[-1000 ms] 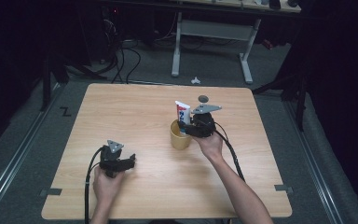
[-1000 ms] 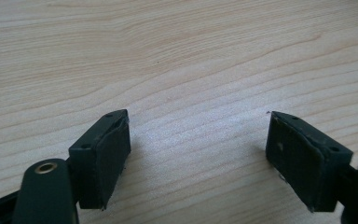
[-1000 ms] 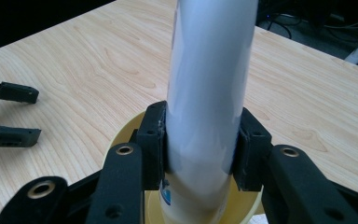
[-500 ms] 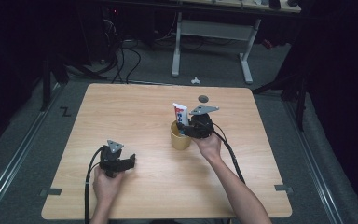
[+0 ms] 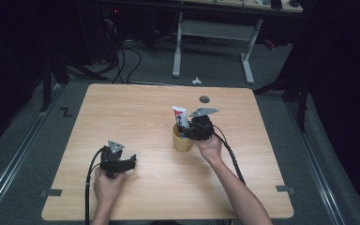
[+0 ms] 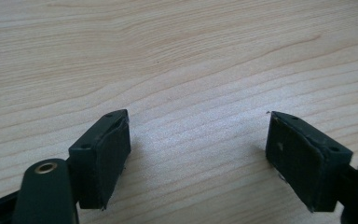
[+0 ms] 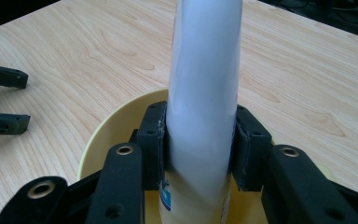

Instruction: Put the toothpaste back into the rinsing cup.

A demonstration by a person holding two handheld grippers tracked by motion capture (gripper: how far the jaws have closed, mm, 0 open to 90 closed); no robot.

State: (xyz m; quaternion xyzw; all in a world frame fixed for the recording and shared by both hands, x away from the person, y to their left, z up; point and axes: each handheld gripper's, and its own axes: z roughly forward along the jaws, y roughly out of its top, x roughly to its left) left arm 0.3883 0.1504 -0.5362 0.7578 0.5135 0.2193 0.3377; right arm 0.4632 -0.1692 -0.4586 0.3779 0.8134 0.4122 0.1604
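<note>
So over at about 7 o'clock on the table (image 5: 136, 101), the left gripper (image 5: 127, 162) is just parked on the wood, jaws spread wide with nothing between them. In the left gripper view it's bare grain between the 2 pads and that's it.

Near the middle, a bit toward 3 o'clock, sits the yellow cup (image 5: 182, 142). The right gripper (image 5: 185, 130) is right over its rim, clamped tight on the white tube (image 5: 180, 115), which stands upright with its lower end down inside the cup. In the right gripper view both pads press the tube's sides, just above the rim.

What could go wrong, my guess: the tube is soft, so a hard squeeze may buckle it or let it slip. The jaws also sit close to the cup wall, so any sideways pull could drag or tip the cup. Nothing is steadying it, since the left gripper is well apart.

There's also a small dark disc (image 5: 204, 99) at 12 o'clock of the cup.
</note>
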